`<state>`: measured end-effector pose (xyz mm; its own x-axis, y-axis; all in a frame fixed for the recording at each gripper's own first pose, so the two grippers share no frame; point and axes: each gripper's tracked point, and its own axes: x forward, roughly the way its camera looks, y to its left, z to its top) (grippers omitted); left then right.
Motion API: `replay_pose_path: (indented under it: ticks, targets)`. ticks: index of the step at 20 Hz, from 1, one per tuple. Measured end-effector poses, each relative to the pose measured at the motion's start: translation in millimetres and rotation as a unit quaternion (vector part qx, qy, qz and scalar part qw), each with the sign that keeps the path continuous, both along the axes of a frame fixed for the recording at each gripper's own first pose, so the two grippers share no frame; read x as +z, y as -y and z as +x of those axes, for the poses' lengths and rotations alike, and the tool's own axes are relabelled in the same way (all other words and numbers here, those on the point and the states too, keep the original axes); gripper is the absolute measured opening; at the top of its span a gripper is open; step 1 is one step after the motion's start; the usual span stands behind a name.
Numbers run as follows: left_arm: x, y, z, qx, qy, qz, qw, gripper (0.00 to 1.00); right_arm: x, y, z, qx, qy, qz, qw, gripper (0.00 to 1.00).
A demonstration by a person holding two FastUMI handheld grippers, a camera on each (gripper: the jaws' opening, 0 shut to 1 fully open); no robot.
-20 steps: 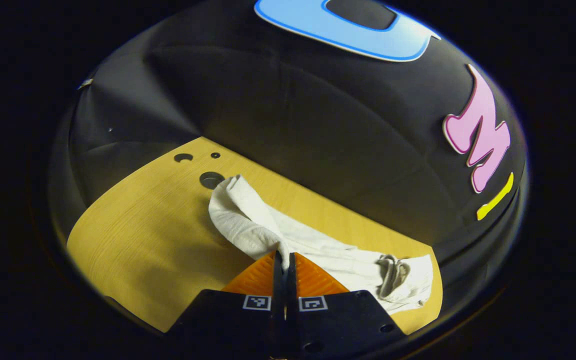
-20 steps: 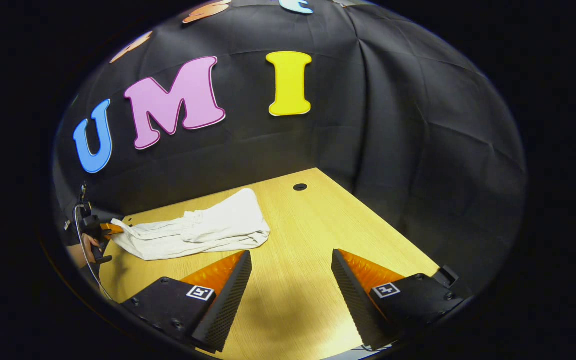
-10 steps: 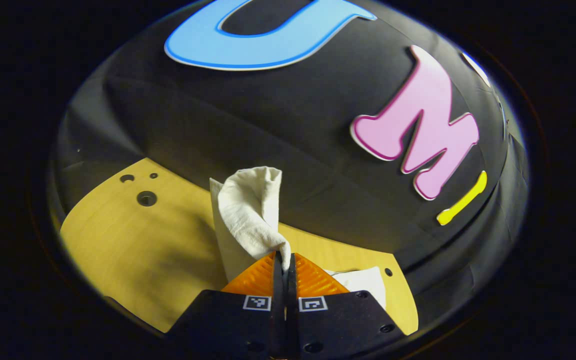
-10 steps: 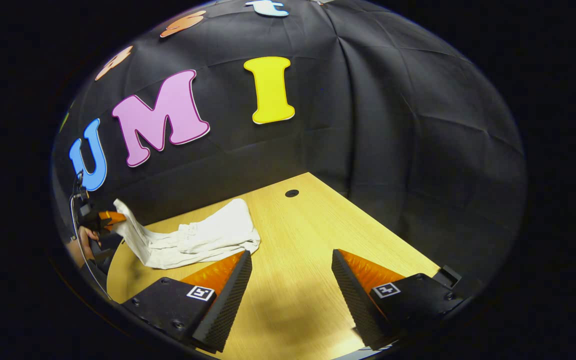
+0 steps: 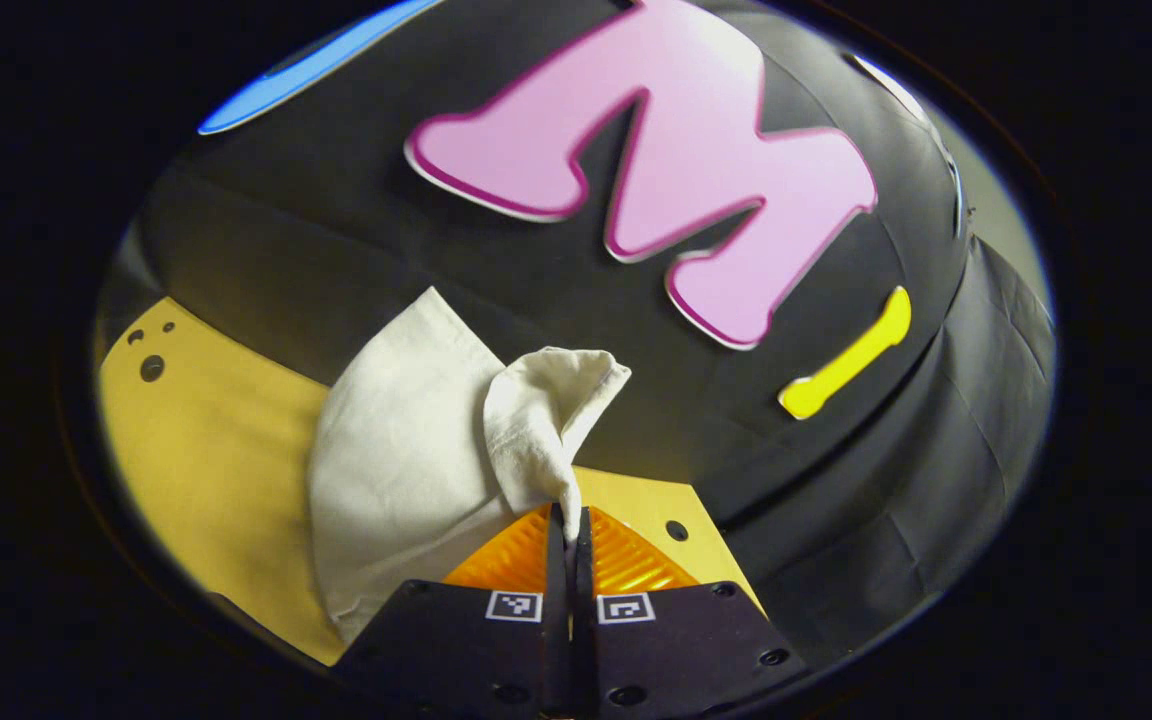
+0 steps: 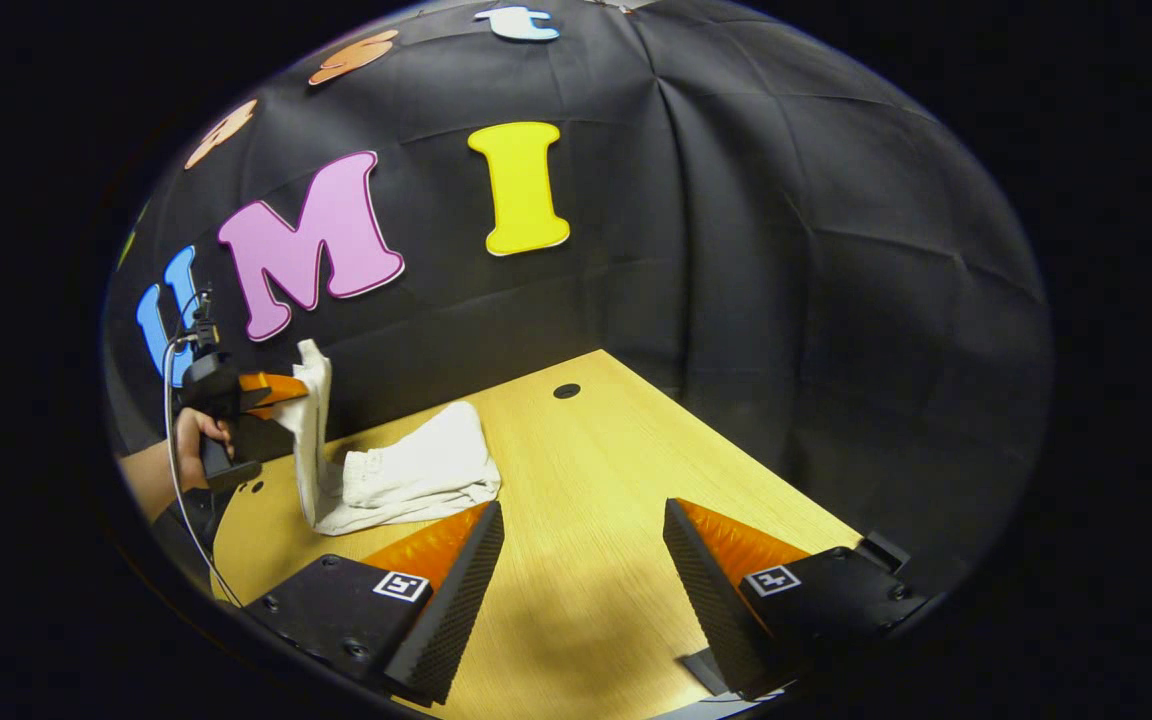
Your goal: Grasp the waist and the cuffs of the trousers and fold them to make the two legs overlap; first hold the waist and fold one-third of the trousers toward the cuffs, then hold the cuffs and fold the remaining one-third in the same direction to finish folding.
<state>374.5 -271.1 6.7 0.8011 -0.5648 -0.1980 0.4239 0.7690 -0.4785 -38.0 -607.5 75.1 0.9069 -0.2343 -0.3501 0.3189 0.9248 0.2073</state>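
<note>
So the light yellow wooden table [image 6: 586,520] takes up the floor of the booth, with a few round holes drilled in it. On it lie the crumpled white cotton trousers [image 6: 406,475], bunched toward the far left side near the black cloth wall. One end of them is lifted off the wood and hangs in a tall fold. That end is pinched by the left gripper [image 5: 567,515], its jaws pressed together on the fabric, which end of the trousers I honestly can't tell. A person's hand [image 6: 198,432] holds that gripper up above the table. Closer to me, the right gripper [image 6: 584,535] hovers low over bare wood, jaws spread wide, well apart from the trousers.
</note>
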Motion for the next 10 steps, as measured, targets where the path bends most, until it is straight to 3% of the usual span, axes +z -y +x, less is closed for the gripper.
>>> replay_pose_path:
  ticks: [5, 8, 10]
  targets:
    - [-25, 87, -9, -0.064, -0.021, 0.013, 0.998, 0.06, 2, 13, -12, -0.020, 0.003, -0.008, 1.000, 0.98]
    - [-55, 97, 3, -0.092, -0.071, 0.013, 0.993, 0.06, 0, 14, -20, -0.027, 0.000, -0.011, 1.000, 0.98]
    - [-47, 89, 19, -0.080, -0.100, 0.023, 0.992, 0.06, 1, 13, -20, -0.026, -0.003, -0.025, 0.999, 0.98]
